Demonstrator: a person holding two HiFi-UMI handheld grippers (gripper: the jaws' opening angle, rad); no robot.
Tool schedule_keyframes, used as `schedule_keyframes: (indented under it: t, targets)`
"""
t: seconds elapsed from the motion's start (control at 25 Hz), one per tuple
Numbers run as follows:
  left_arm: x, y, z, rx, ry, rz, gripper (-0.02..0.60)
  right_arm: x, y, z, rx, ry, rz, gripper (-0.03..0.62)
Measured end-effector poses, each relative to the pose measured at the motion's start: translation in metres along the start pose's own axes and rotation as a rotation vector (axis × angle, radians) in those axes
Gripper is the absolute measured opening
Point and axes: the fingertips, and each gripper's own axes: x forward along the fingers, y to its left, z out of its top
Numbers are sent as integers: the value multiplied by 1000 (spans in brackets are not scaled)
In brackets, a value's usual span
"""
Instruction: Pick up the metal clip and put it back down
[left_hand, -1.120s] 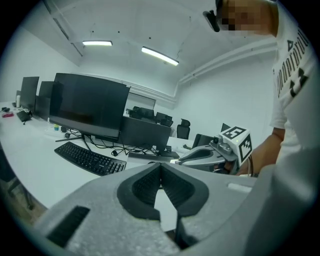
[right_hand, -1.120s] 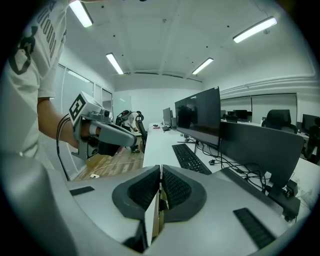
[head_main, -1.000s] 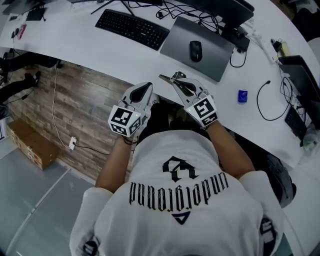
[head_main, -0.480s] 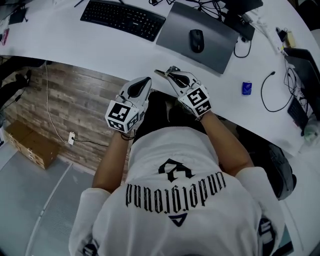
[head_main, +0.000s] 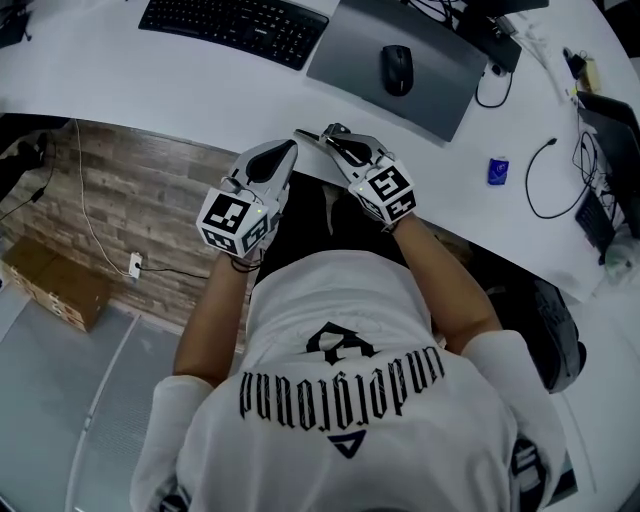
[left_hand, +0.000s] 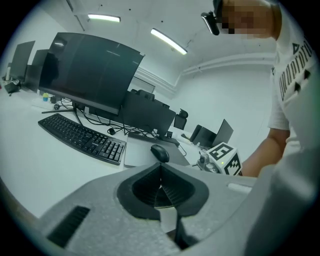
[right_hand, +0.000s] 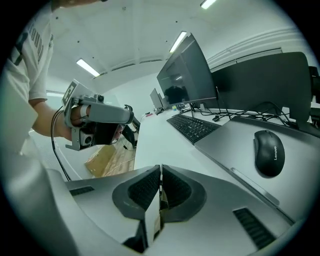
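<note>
My right gripper (head_main: 331, 134) hangs over the front edge of the white desk (head_main: 150, 80), just in front of the grey desk mat (head_main: 350, 55). Its jaws are shut on a thin metal clip (head_main: 308, 136), whose tip sticks out past the fingertips to the left. In the right gripper view the jaws (right_hand: 160, 186) meet on a thin strip, most of it hidden between the pads. My left gripper (head_main: 284, 152) is beside it to the left, above the floor at the desk edge. Its jaws (left_hand: 160, 181) are shut with nothing in them.
A black keyboard (head_main: 235, 25) lies at the back left and a black mouse (head_main: 397, 70) sits on the mat. A small blue object (head_main: 498, 170) and cables (head_main: 545, 185) lie to the right. Monitors (left_hand: 90, 75) stand behind. A cardboard box (head_main: 45, 280) is on the floor.
Both grippers have drifted a little forward toward the desk, keeping their spacing. The jaws of both stay as they were, the clip still in the right one.
</note>
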Motion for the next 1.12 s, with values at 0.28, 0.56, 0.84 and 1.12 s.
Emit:
schedule_keyframes:
  t: [0.28, 0.56, 0.84, 1.12]
  targets:
    - [17, 5, -5, -7, 11, -27, 15, 7, -16, -11, 3, 27, -8, 23]
    - [20, 16, -12, -22, 26, -24, 15, 10, -29, -13, -7, 32, 8, 25]
    - [26, 21, -12, -35, 18, -22, 15, 14, -41, -16, -22, 41, 2, 29]
    - [31, 19, -16, -45, 24, -33, 15, 16, -45, -16, -55, 46, -1, 41]
